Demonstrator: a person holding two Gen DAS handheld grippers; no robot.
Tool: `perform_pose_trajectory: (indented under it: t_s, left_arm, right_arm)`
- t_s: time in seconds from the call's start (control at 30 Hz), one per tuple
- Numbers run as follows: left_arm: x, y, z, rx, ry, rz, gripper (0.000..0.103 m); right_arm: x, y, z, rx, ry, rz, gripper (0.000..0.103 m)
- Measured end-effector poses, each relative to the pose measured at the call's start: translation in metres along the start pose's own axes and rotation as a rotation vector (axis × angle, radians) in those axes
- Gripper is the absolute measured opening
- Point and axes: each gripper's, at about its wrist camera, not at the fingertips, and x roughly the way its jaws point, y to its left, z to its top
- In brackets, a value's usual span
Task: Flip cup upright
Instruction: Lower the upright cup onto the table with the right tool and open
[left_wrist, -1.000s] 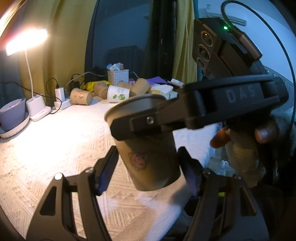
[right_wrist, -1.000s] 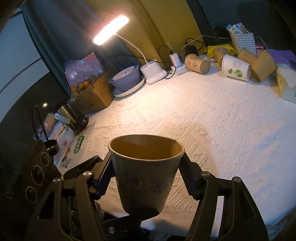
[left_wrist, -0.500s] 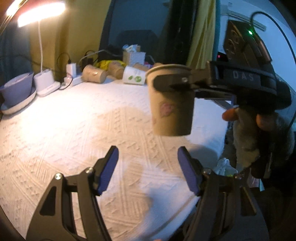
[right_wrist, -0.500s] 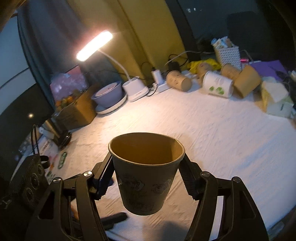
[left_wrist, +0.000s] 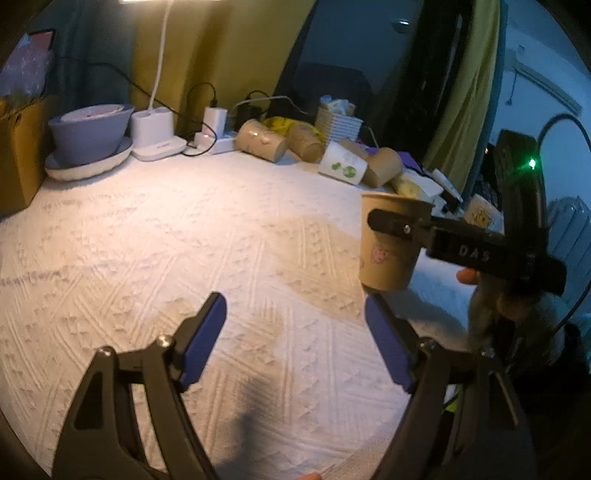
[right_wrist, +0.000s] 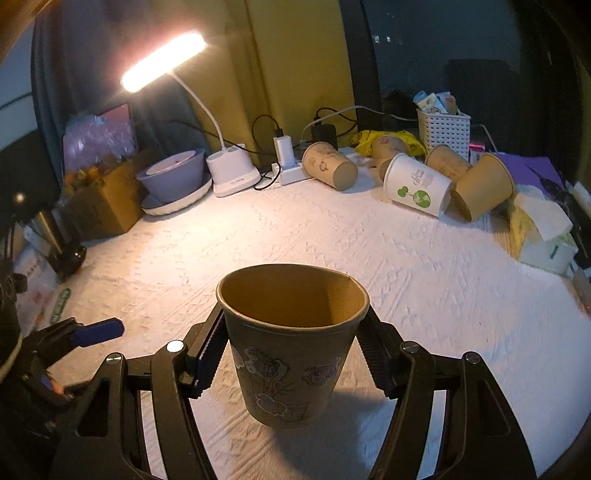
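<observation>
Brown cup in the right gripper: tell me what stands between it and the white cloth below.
Nothing visible. The brown cup, mouth up in the right gripper, hangs over bare white cloth; the tipped cups lie far back, and the open left gripper is off to the side.

Six paper cups (right_wrist: 291, 343), two claws (left_wrist: 295, 332), one lamp (right_wrist: 162, 61), one bowl (right_wrist: 171, 181), one basket (right_wrist: 443, 133).

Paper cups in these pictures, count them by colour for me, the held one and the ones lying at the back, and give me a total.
Brown paper cups: 5, namely the held cup clamped in the right gripper, plus four on their sides
White paper cups: 1, on its side
Total: 6
</observation>
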Motion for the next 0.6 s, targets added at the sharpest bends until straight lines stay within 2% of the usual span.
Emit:
perform_pose_trajectory:
  t_s: [0.3, 0.6]
  left_arm:
    - [0.002, 0.003, 0.002, -0.021, 0.002, -0.009, 0.079]
    - [0.002, 0.001, 0.002, -0.013, -0.010, -0.006, 0.079]
  right_arm:
    - [0.008, 0.010, -0.003, -0.074, -0.038, -0.064, 0.070]
    - [-0.003, 0.012, -0.012, -0.085, -0.045, -0.069, 0.070]
